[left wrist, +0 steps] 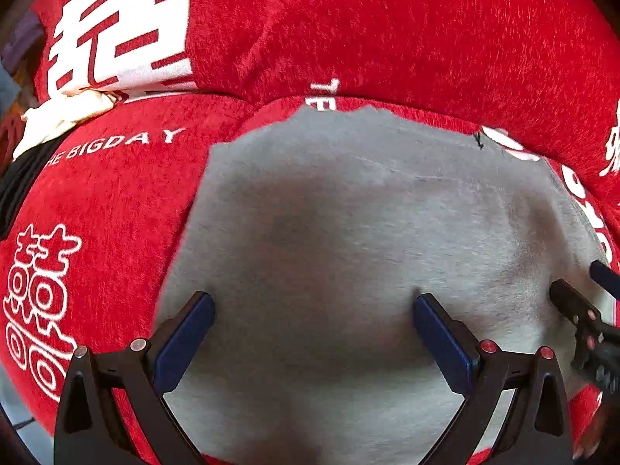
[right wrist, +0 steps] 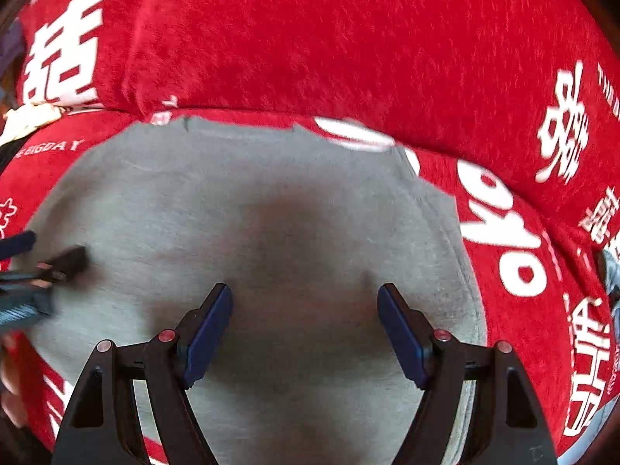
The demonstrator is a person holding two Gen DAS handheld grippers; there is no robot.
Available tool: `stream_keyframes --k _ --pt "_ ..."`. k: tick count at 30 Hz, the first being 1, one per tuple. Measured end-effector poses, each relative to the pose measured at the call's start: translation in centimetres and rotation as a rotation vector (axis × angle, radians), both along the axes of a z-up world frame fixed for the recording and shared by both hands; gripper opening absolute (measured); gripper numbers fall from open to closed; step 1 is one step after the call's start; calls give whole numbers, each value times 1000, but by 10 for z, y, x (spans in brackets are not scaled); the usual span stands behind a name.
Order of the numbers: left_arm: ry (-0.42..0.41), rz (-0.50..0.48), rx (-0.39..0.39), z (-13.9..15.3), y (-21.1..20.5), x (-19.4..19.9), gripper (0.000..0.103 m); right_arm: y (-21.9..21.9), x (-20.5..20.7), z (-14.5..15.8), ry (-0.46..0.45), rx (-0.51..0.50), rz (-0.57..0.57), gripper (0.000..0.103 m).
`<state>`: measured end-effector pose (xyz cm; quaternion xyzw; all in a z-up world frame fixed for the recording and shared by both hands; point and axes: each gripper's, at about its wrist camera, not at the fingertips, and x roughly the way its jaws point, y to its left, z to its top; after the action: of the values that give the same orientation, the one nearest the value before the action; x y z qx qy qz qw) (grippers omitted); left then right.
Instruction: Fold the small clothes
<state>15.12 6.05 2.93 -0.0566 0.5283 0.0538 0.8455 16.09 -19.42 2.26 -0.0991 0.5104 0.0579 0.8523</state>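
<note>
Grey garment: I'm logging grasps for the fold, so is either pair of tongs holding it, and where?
Nothing is held. Left tongs and right tongs both stand open above the grey garment.

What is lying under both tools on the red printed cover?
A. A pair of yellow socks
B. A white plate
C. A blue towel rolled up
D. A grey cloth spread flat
D: the grey cloth lies spread on the red cover, below the open left tool and right tool.
</note>
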Motion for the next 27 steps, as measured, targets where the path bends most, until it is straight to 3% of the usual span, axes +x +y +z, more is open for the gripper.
stream_keyframes --k 4,6,10,12,16,19,21,22,27 --pt "-11 40 -2 13 44 -21 103 -59 -4 3 0 98 -90 79" --pt "-26 84 14 20 73 -34 103 -79 -11 17 -38 65 -133 80" --pt "-46 151 -26 30 107 -45 103 -83 -17 43 -120 121 -134 80" --pt "-55 123 -66 35 92 -36 103 -54 -11 41 -96 134 -71 80" --pt "-70 -58 -107 35 20 -3 103 10 10 20 -44 98 70 80" --pt "-30 -146 -28 15 -23 32 103 22 33 -4 8 69 56 80" --pt "33 -141 15 -7 -30 53 103 9 48 -11 18 118 19 80" --pt "30 -132 -2 -12 -26 61 103 1 54 -11 7 130 5 80" --pt "52 -39 -56 -7 9 90 103 -35 93 -13 23 138 -97 80"
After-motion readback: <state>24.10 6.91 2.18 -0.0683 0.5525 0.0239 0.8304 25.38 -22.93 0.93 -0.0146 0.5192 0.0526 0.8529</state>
